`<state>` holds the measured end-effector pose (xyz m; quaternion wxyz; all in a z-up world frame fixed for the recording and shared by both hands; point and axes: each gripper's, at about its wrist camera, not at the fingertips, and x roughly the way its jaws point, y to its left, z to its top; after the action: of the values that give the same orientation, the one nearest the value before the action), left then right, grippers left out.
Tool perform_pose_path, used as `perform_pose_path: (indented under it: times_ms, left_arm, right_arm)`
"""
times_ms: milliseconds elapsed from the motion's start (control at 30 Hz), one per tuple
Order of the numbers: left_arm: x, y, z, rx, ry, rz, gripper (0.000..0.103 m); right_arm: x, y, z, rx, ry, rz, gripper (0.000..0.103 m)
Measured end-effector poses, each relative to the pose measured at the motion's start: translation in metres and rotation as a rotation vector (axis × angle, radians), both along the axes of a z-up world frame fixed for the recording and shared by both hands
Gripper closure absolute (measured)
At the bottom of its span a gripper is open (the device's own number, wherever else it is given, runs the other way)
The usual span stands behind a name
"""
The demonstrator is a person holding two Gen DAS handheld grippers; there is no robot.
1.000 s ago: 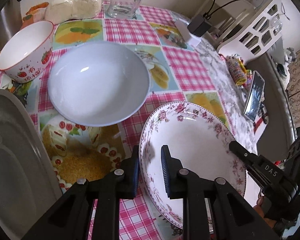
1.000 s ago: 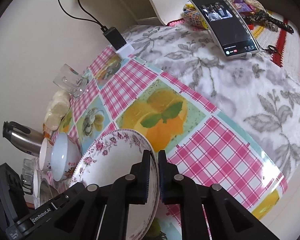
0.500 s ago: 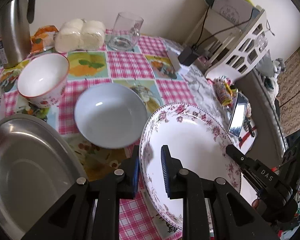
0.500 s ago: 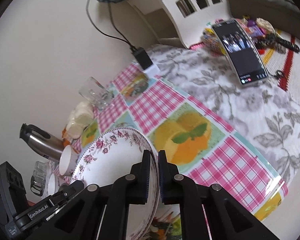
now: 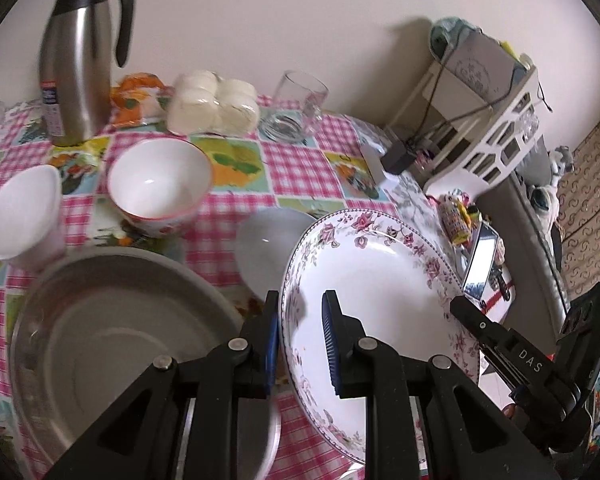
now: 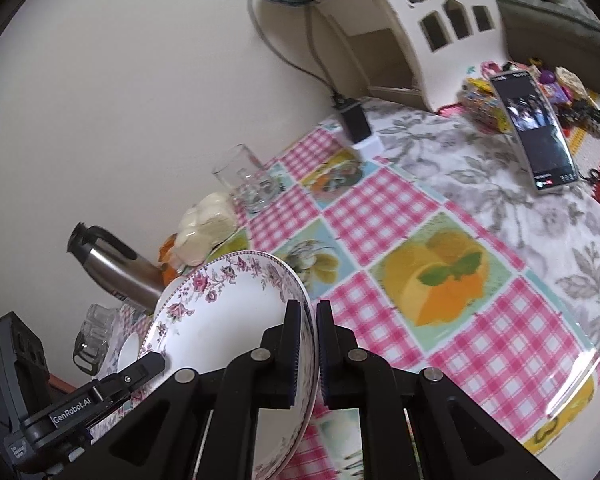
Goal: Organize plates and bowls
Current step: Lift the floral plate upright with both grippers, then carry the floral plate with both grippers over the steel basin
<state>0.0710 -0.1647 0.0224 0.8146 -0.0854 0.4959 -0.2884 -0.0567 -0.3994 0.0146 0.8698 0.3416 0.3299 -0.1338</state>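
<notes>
A home dining table: pink checked fruit-print oilcloth (image 6: 384,216); steel thermos jug (image 5: 80,56) at ten o'clock; grey sofa (image 5: 536,216) at three o'clock.

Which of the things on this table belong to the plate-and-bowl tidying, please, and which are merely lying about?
Job: floral plate held by both grippers; steel dish; strawberry bowl; pale bowl; white bowl.

Lying about: thermos; glass mug; phone; buns.

White floral-rimmed plate (image 5: 380,280) is tilted, raised above the metal tray (image 5: 112,320) and bowls (image 5: 160,176).
</notes>
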Motion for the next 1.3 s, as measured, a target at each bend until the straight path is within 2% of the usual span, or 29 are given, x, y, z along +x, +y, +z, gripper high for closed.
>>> perform_pose_path:
  times_ms: [300,600,1033,1300]
  left_arm:
    - [0.005,0.051,0.015,-0.005,-0.042,0.064,0.082]
    - [0.007,0.1,0.021,-0.014,-0.048,0.142,0.082]
    - [0.008,0.171,0.002,-0.022,0.026,0.265,0.082]
    - [0.008,0.186,-0.016,-0.007,0.102,0.307,0.082]
  right_arm:
    - [0.023,0.045,0.012,-0.004,-0.043,0.062,0.094]
    - [0.043,0.091,0.019,-0.019,-0.065,0.142,0.094]
    - [0.069,0.155,0.011,-0.049,-0.03,0.279,0.094]
    - [0.079,0.175,-0.003,-0.054,0.024,0.32,0.094]
